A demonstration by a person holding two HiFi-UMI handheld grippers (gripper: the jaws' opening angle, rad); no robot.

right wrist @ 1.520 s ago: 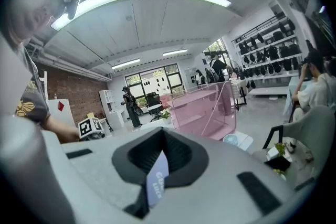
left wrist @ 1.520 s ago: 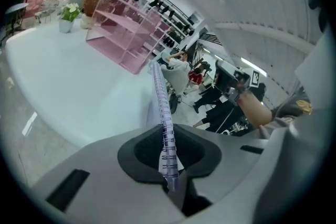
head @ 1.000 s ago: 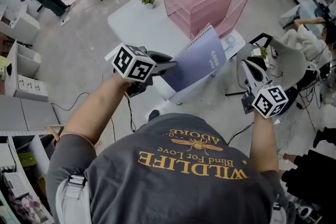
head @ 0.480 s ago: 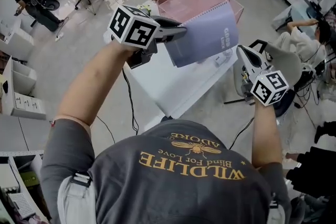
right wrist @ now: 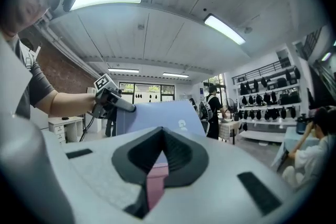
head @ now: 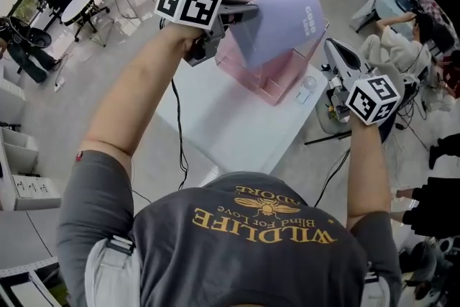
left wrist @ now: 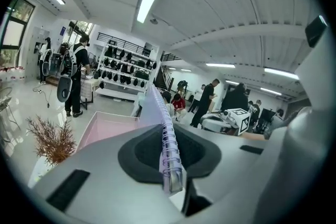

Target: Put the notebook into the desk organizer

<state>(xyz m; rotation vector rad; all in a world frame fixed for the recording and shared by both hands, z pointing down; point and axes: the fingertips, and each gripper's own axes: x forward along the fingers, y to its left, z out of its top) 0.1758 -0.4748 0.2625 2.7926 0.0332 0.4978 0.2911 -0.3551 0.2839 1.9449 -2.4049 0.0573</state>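
Note:
A lavender spiral-bound notebook hangs in the air, tilted, over the pink see-through desk organizer on the white table. My left gripper is shut on the notebook's left edge. In the left gripper view the wire spiral runs between the jaws, with the organizer below. My right gripper stays off the table's right edge, shut and empty. From the right gripper view the notebook faces me broadside, and a strip of the organizer shows under the jaws.
A small white round object lies on the table beside the organizer. A dried-branch plant stands to the organizer's left. People stand and sit around the room, one seated at the right. Chairs and a round table stand at the far left.
My left gripper has lifted the notebook from in front of the organizer to above it. The right gripper has risen a little and stayed shut.

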